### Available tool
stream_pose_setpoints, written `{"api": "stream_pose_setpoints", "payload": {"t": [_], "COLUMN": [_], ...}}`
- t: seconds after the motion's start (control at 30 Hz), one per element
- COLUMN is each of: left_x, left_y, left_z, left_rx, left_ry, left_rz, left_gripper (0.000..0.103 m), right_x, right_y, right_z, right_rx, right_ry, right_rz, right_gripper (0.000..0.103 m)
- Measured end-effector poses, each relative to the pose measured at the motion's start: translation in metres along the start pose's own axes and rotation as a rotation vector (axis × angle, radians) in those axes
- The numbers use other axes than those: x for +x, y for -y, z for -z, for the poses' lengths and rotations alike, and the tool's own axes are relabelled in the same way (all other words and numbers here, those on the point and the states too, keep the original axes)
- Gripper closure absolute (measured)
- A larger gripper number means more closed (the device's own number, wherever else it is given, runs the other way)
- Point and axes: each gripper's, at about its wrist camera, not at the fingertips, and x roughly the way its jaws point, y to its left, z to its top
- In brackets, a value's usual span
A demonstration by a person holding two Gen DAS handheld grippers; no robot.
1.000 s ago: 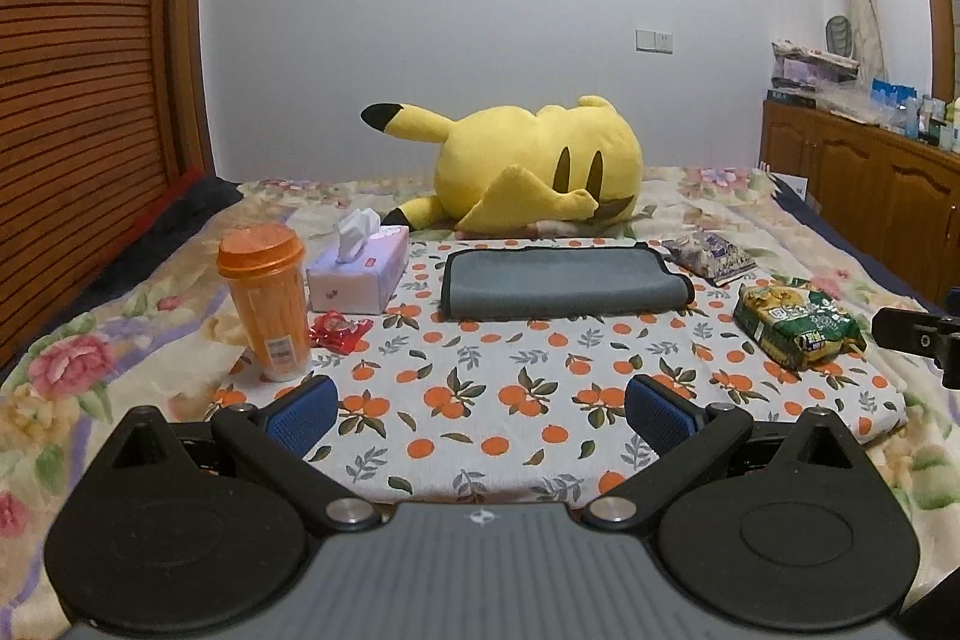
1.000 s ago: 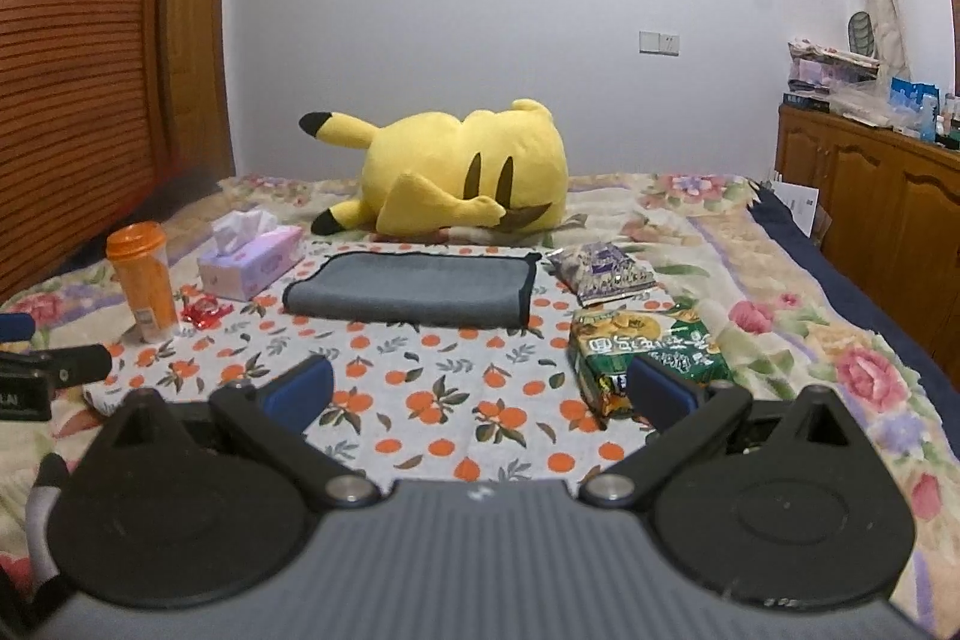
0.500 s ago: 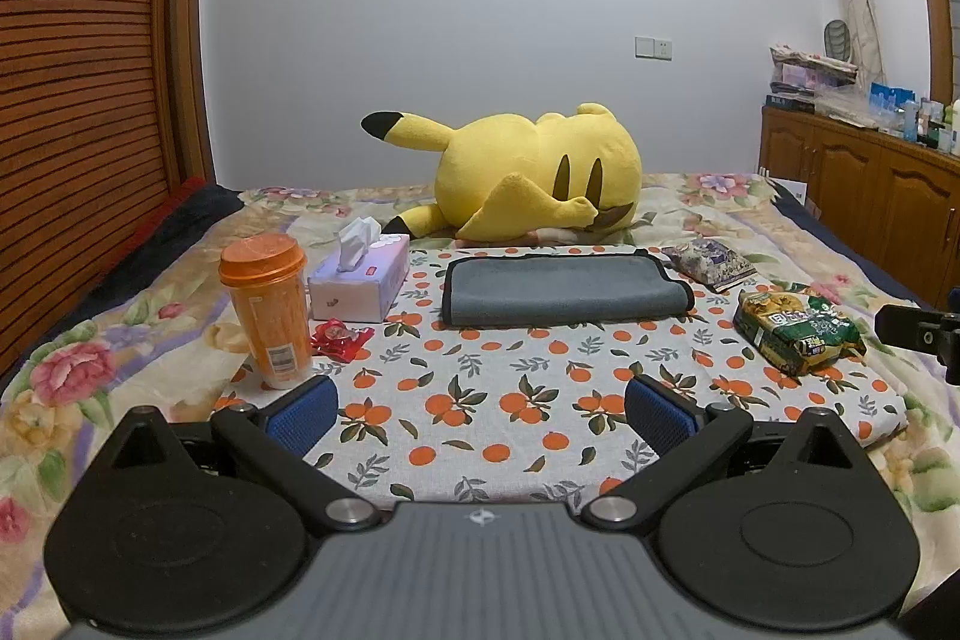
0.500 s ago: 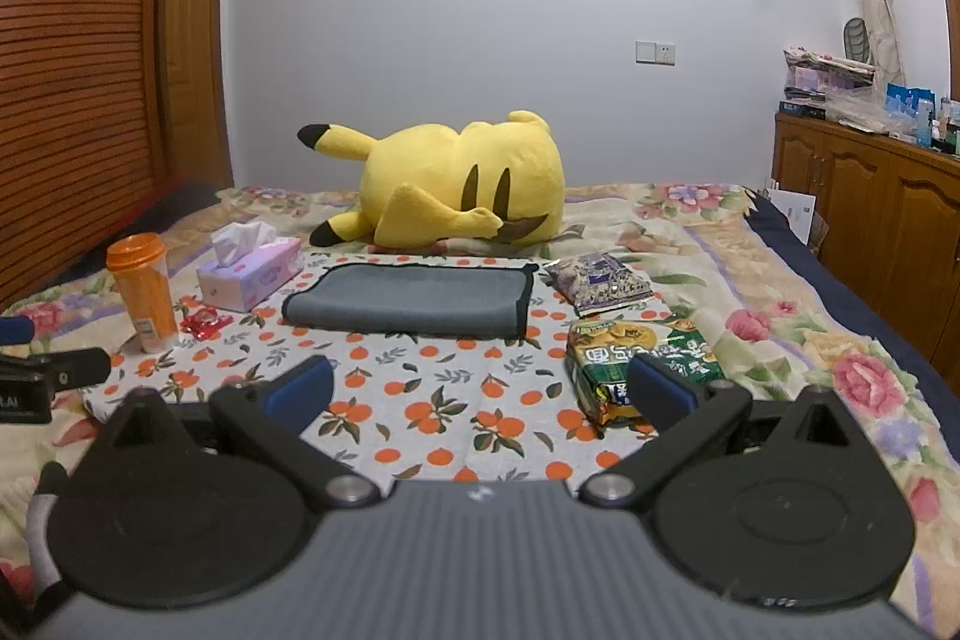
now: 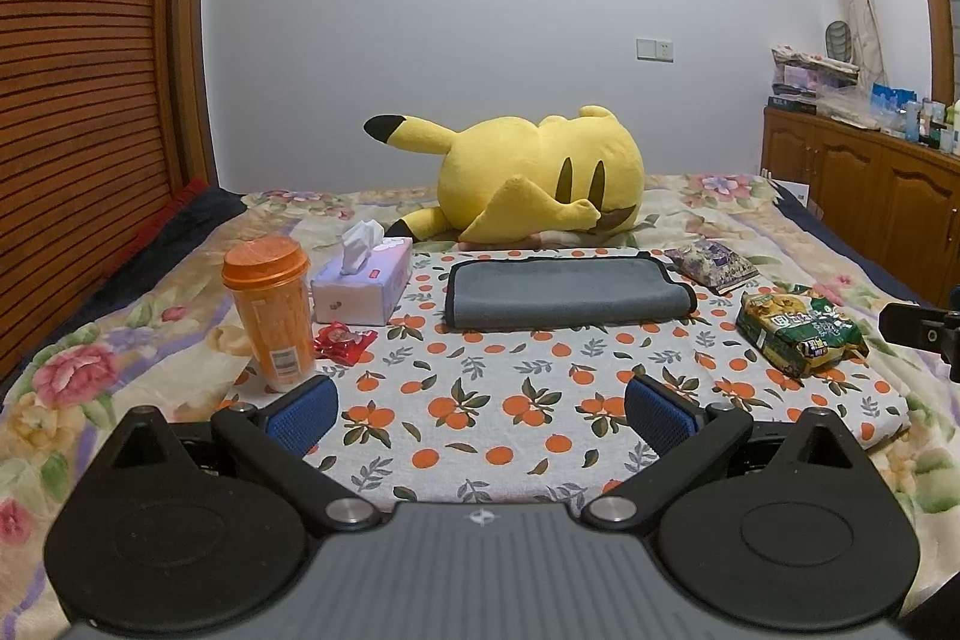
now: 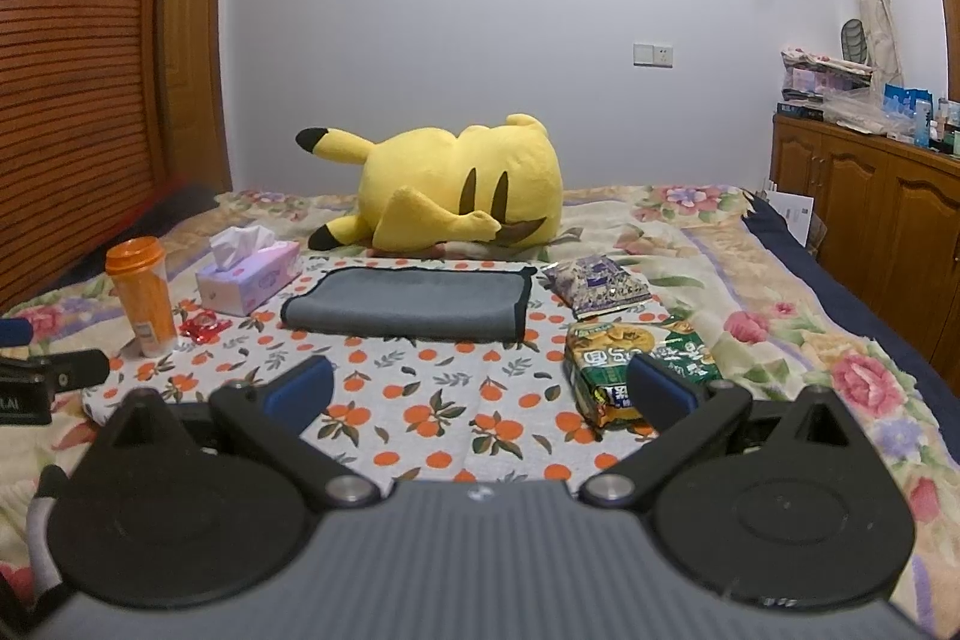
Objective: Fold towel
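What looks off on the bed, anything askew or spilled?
No spills. The big yellow plush toy lies tipped on its side behind the folded grey towel. A small red crinkled wrapper lies loose beside the upright orange cup.

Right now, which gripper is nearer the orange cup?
Left. The left gripper hangs open with its left fingertip just in front of the orange cup. The right gripper, also open, sits off to the cup's right, over the green snack bag.

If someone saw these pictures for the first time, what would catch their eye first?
Probably the big yellow plush toy lying on its side at the far end of the bed. Just in front of it, the grey towel lies folded on the orange-print cloth, with an orange cup standing to the left.
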Motion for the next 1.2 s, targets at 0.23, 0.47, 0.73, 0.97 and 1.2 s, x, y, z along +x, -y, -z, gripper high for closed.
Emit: {"api": "stream_pose_setpoints", "payload": {"t": [0.23, 0.47, 0.73, 0.97, 1.2], "left_x": [0.0001, 0.0001, -0.0002, -0.0002, -0.0002], "left_y": [-0.0004, -0.0002, 0.0005, 0.0006, 0.0005], "left_z": [-0.0003, -0.0001, 0.0006, 0.0006, 0.0005], "left_rx": [0.000, 0.001, 0.001, 0.002, 0.001], "left_ry": [0.000, 0.001, 0.001, 0.001, 0.001], "left_rz": [0.000, -0.001, -0.001, -0.001, -0.001], "left_gripper": [0.000, 0.000, 0.000, 0.000, 0.000], "right_x": [-0.0002, -0.0011, -0.0014, -0.0013, -0.0013], "right_y": [0.0001, 0.0008, 0.0010, 0.0011, 0.0011], "right_z": [0.0004, -0.0028, -0.0028, -0.0029, -0.0024], "right_rx": [0.000, 0.000, 0.001, 0.001, 0.001], "right_ry": [0.000, 0.007, 0.009, 0.009, 0.010], "right_rz": [0.000, 0.001, 0.001, 0.001, 0.001], "right_gripper": [0.000, 0.000, 0.000, 0.000, 0.000]}}
